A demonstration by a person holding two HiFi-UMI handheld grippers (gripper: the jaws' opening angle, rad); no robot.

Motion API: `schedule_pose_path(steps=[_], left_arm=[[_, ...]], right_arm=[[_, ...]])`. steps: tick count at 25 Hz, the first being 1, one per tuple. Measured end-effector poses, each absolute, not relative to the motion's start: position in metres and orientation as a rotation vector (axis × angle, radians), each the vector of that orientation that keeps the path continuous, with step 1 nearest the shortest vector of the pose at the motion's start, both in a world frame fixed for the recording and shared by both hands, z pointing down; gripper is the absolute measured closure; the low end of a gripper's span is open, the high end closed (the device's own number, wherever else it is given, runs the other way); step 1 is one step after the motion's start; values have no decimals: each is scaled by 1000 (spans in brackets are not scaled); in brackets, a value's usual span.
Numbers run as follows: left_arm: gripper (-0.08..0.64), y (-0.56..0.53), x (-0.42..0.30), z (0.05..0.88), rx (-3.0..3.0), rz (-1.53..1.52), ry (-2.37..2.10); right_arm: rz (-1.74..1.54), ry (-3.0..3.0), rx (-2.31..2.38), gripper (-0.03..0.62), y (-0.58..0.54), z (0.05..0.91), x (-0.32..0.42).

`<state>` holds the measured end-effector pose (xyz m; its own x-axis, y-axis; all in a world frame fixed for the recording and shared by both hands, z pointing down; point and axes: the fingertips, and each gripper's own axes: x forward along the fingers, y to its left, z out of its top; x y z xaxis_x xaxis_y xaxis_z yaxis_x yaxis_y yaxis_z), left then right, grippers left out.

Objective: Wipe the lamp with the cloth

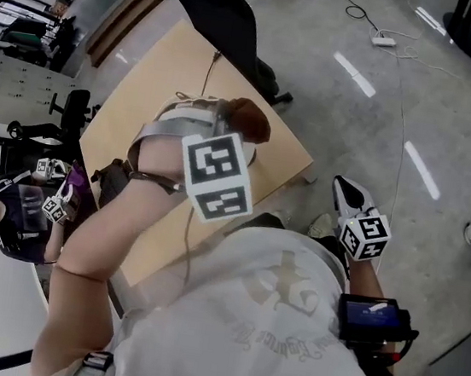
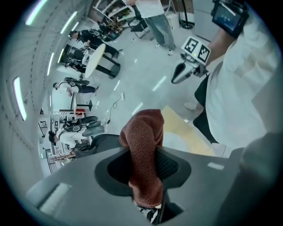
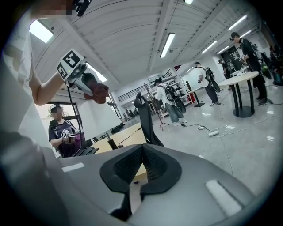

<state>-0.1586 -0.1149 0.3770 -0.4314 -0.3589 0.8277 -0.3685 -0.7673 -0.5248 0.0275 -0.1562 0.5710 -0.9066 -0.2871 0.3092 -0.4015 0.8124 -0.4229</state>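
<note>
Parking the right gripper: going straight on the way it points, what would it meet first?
Likely the tan table's edge, with the black chair just behind it; depth is hard to judge.

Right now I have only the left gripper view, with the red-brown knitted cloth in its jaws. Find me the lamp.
Observer: In the right gripper view, a white-shaded table lamp stands on the pale wooden table, beneath the cloth.
Operator: Report the other jaws.
Observer: The right gripper is shut and empty.
Operator: Check for cables.
Observer: Head view: a thin dark cord crosses the table.
</note>
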Motion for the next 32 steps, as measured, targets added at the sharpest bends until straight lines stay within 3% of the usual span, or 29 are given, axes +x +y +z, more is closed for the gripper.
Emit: schedule_pose_path(steps=[4,10,22,27,32], left_arm=[[436,-116,-160,407,1517,2588,-999],[436,-106,-155,458,1462,2578,-880],[436,-82,-116,538,1578,2250,-992],[436,-97,-99,514,1758,2065,-1212],[437,-108,-101,440,1906,1827,-1564]], right_arm=[[738,-2758,526,578,-151,577,29],[725,-2734,520,578,-143,586,30],[687,-2721,427,578,-130,587,26],[673,-2715,429,578,-131,588,27],[623,-2711,416,578,-132,581,22]])
